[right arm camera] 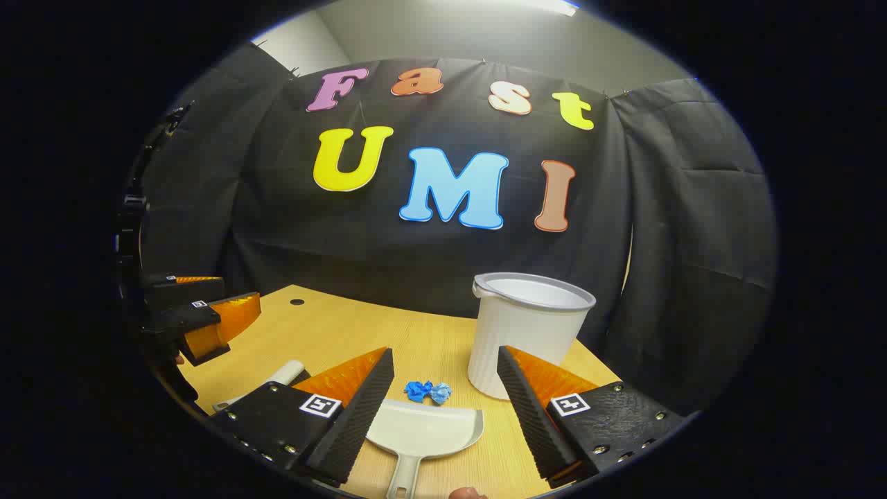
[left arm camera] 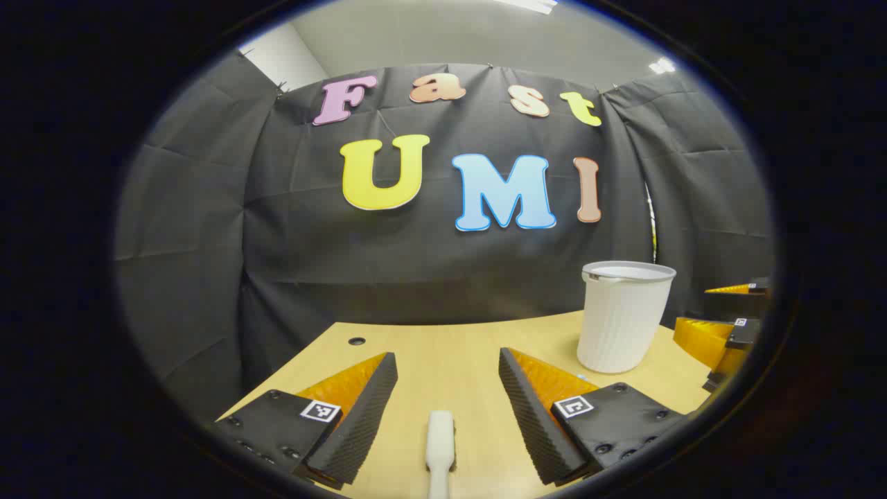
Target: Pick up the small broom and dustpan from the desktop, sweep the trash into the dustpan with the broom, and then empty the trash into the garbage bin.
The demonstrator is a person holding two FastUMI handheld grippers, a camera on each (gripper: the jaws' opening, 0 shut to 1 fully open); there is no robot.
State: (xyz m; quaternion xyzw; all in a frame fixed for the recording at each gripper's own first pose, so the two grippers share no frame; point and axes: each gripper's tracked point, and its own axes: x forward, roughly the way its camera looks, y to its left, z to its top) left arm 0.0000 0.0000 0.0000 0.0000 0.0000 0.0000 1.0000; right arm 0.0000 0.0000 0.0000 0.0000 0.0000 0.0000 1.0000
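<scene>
At the bottom centre of the left gripper view, the left gripper [left arm camera: 448, 378] stands with its jaws spread wide apart and nothing clamped between them. A white broom handle [left arm camera: 441, 443] lies on the wooden desktop [left arm camera: 443, 346] in the gap between the two fingers, touching neither, its rounded end pointing up the frame. The bristle end is cut off below the frame edge. A white ribbed garbage bin [left arm camera: 622, 315] stands upright at the right of centre, on the desktop near the black cloth wall. At the far right edge of that view the other gripper is seen, beside the bin and apart from it.

At the bottom centre of the right gripper view, the right gripper [right arm camera: 445, 374] is likewise spread open, gripping nothing. The white dustpan [right arm camera: 426, 430] lies flat on the desktop [right arm camera: 360, 326] between its fingers, pan mouth toward the wall, handle running down to the lower frame edge. Contact between fingers and dustpan cannot be confirmed. Just beyond the pan's front edge sits a small blue crumpled piece of trash [right arm camera: 427, 391], near it but apart. The garbage bin [right arm camera: 527, 326] stands right of centre, behind the right-hand finger. The broom handle [right arm camera: 280, 378] shows at lower left, partly hidden behind the left-hand finger. The left gripper [right arm camera: 229, 326] appears at the left edge, above the desktop
</scene>
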